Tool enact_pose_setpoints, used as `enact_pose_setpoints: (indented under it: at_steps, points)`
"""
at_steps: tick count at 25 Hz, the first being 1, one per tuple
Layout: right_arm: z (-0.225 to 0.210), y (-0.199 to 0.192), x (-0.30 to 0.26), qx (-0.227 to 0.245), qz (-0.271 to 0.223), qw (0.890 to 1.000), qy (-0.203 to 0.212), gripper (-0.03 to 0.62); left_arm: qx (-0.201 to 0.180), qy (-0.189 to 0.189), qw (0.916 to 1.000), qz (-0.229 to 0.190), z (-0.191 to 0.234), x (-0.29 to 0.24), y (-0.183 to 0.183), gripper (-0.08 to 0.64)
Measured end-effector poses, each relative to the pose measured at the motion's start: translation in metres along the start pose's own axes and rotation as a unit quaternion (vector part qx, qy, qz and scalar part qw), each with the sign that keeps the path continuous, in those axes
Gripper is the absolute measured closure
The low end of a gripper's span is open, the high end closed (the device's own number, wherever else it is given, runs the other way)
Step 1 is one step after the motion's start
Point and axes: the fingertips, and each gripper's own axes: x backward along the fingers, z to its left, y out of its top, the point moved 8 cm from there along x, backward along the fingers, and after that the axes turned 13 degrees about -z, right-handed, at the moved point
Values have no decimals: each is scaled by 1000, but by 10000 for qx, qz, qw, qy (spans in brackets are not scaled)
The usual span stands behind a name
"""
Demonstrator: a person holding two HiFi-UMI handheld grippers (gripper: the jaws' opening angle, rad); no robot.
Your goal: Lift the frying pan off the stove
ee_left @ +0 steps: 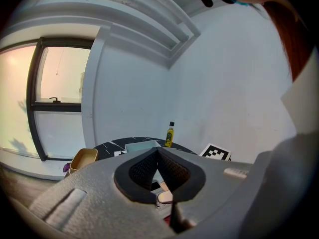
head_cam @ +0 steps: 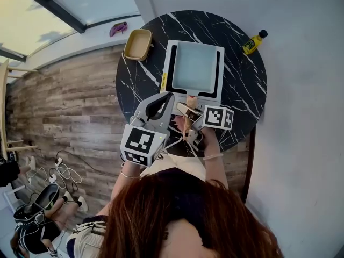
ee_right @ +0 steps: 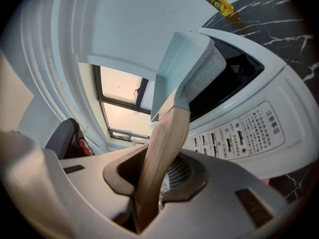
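the pale blue frying pan sits on the white stove in the middle of the round black desk, its wooden handle pointing to 6 o'clock. the right hand-held gripper pinches that handle. the left hand-held gripper, at the stove's 7 o'clock, has its jaws pressed together on nothing. a yellow bottle lies at 2 o'clock.

A round black marble table is seen over a wood-plank floor. A yellow bottle is stood upright near the table's far right edge, and a tan rectangular dish is set at its left edge. A purple item is spotted on the sill beyond, and white cables are strewn on the floor.
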Motion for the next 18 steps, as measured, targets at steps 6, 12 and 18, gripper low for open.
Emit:
enact_pose_setpoints:
  at_steps: [6,12,18]
  points:
    - [1,-5,6,19,21,10000,34,491,-41,64,10000,-34,-3,7,1,548]
    - [9,-10,14,163,22,9999,47,491,-88,65,9999,-85,-6,16,5,548]
    - [19,-21,25,315,12,9995,67,491,-143,61,9997,-184,-13,31,9,548]
